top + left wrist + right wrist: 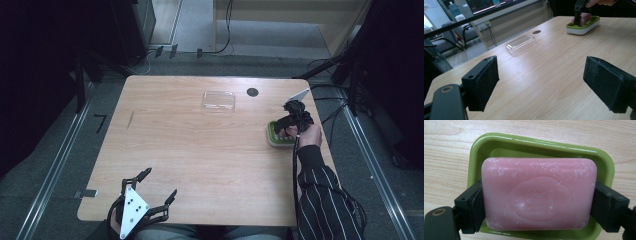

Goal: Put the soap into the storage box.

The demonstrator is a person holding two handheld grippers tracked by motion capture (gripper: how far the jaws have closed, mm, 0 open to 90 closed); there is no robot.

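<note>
A pink bar of soap [539,192] sits between the black pads [477,205] of my right gripper [537,203], which is shut on its two short ends. Directly under it lies a green soap dish [499,142] with a white base [276,141], at the table's right edge. I cannot tell whether the soap rests in the dish or hangs just above it. In the high view the right gripper [287,130] points down into the dish. My left gripper [161,182] hovers open near the front left edge, its jaws [541,76] wide apart with nothing between them.
A clear plastic lid [218,100] lies at the back middle of the wooden table [200,150], beside a small black disc [252,92]. From the left gripper view the lid [521,44] and the dish [584,27] are far ahead. A cable trails from the right hand.
</note>
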